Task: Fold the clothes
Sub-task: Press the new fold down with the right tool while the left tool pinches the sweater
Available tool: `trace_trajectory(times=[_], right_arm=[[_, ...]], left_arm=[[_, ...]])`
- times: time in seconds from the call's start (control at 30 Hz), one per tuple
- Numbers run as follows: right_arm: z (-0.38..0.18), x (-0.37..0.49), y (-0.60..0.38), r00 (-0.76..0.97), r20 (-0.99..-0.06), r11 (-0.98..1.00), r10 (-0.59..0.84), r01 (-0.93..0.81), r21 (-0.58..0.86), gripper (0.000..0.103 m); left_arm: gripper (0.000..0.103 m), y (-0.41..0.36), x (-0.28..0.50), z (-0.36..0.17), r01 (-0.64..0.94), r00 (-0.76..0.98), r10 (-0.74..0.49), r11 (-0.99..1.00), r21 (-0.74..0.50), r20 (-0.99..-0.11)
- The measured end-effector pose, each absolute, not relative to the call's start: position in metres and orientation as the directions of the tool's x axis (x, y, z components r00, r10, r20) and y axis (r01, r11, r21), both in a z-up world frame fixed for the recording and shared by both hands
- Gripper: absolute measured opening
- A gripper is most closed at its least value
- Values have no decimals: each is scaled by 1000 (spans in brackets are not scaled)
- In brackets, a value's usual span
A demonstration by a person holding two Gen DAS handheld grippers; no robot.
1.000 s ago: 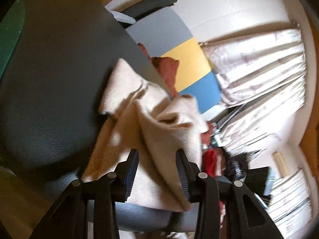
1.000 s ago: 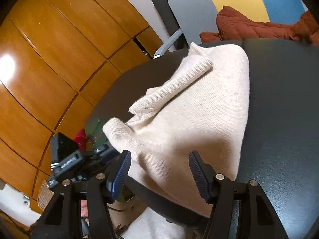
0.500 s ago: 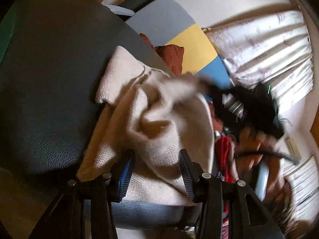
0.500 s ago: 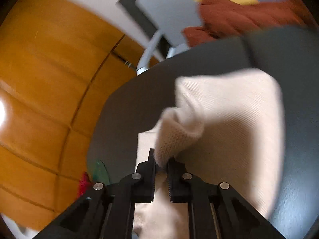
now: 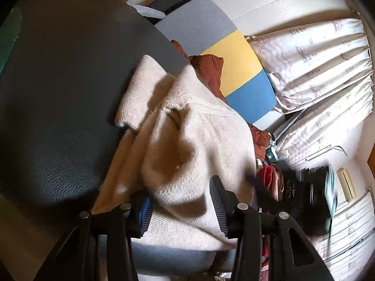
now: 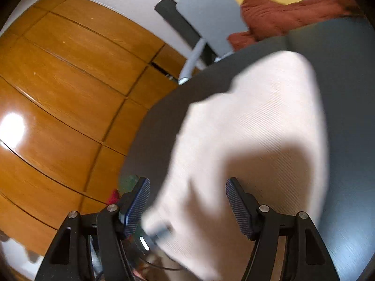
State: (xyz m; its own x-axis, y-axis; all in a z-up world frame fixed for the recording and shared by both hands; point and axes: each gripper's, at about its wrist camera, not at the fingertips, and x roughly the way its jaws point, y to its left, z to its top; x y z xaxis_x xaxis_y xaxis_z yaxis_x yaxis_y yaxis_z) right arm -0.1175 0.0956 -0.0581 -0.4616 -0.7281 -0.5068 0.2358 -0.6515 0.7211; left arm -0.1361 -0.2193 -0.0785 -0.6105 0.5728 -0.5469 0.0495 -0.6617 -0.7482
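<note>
A cream knit garment (image 5: 187, 145) lies bunched on a dark round table (image 5: 58, 82), part of it hanging over the near edge. My left gripper (image 5: 180, 203) is open, its fingers on either side of a raised fold of the knit. In the right wrist view the same garment (image 6: 253, 145) lies flatter, blurred by motion. My right gripper (image 6: 187, 206) is open above the garment's near edge and holds nothing.
A rust-red quilted garment (image 5: 208, 70) lies beyond the table against a grey, yellow and blue panel (image 5: 236, 63). Pale curtains (image 5: 316, 65) hang at the right. Wooden cabinet doors (image 6: 70, 93) stand to the left in the right wrist view. Clutter (image 5: 293, 187) lies below the curtains.
My right gripper, shut on a corner of the knit half a second ago, has opened and let it drop. The fold now lies over the garment. My left gripper stays open.
</note>
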Motion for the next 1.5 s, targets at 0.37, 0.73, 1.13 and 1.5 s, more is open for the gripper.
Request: trace_trajectory(times=[0.37,0.73,1.13,1.5], right_arm=[[-85,-36,96,-414,-667,-784,-620,356,508,67],[-81,-25,75,-455,-712,-836,-534,407,368,69],[-69,-18,75,-526,-699,-867,-485,393,306,72],[-82,-10,82,-588,-769,-954,-250,285,92,69]], left_arm=[[45,-202,-135,-62,86,-620,325,-876,-474,-714],[44,-221,-118,-65,104,-621,271,-902,-420,-736],[18,-221,-114,-73,75,-607,290,-906,-416,-740],[8,-224,-103,-38,-12,-681,375,-864,-503,-629]])
